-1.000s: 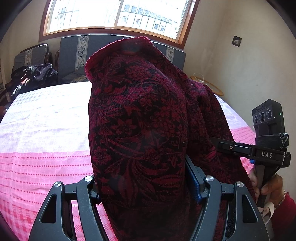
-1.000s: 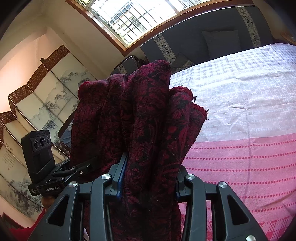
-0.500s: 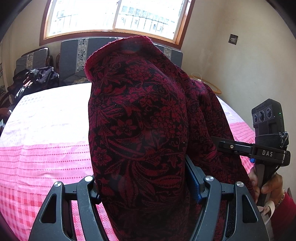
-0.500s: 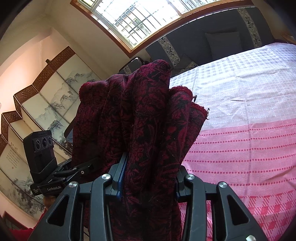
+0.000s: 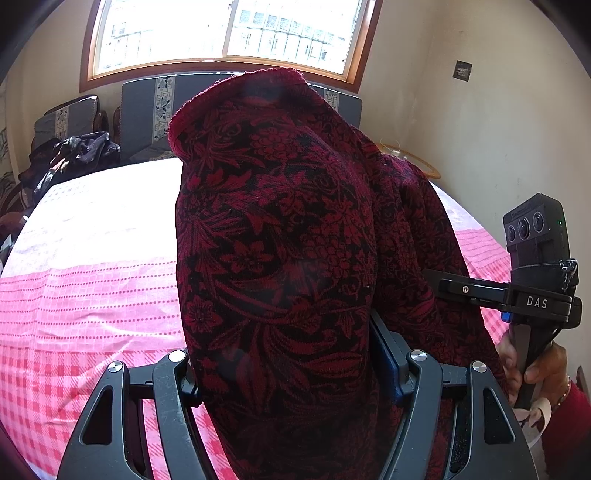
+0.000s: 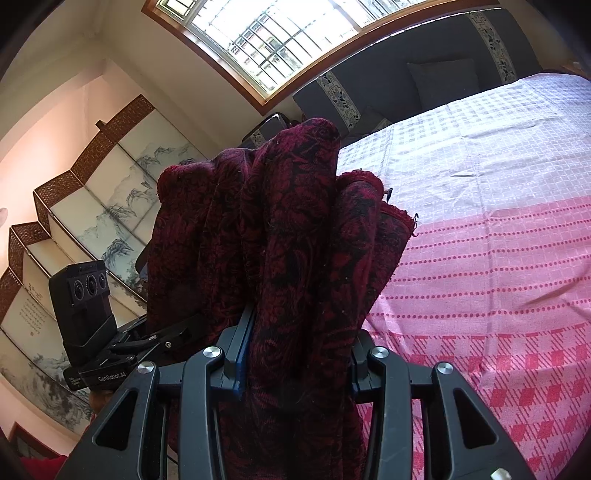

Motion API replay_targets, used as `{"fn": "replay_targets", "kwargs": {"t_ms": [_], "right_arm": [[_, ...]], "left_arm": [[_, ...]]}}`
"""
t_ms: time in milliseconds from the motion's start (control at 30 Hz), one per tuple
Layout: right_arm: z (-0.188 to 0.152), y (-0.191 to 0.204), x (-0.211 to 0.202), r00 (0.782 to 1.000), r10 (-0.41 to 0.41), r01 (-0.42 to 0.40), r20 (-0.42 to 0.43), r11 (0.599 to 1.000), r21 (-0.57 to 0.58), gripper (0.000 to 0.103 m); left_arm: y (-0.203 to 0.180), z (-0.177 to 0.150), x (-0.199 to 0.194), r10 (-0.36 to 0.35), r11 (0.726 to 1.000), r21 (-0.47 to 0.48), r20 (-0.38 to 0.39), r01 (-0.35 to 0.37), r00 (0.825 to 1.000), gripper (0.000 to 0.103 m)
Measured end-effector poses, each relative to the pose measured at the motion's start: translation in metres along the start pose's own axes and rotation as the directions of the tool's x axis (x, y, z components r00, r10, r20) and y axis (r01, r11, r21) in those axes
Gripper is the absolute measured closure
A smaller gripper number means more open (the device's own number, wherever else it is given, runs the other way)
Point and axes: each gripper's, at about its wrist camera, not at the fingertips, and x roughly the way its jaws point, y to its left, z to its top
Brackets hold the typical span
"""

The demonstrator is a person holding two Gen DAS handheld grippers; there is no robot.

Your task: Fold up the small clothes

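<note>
Fabric first: a dark red knitted garment with black floral pattern (image 5: 280,258), bunched in thick vertical folds (image 6: 288,258), hangs above the pink-and-white checked bed cover (image 5: 92,295). Left gripper (image 5: 284,365) and right gripper (image 6: 295,354) each have fingers clamped on it.

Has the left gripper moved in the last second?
Yes. The left gripper, shut on the red cloth, tilted downward: the window climbed in its view, revealing more pink bedspread.

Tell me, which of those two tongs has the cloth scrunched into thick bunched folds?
The right tongs: the dark red floral cloth stands between them in several thick ridges. In the left tongs it hangs as one smooth, broad sheet.
</note>
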Motion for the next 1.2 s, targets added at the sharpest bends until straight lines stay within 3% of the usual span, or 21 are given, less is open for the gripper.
{"fn": "replay_targets", "kwargs": {"t_ms": [400, 1200], "right_arm": [[0.018, 0.015, 0.020, 1.000, 0.009, -0.009, -0.005, 1.000, 0.007, 0.066], [0.019, 0.027, 0.042, 1.000, -0.011, 0.012, -0.024, 0.999, 0.043, 0.066]], "left_arm": [[-0.005, -0.002, 0.005, 0.009, 1.000, -0.004, -0.006, -0.009, 1.000, 0.033], [-0.001, -0.003, 0.035, 0.002, 1.000, -0.028, -0.032, -0.003, 0.999, 0.033]]}}
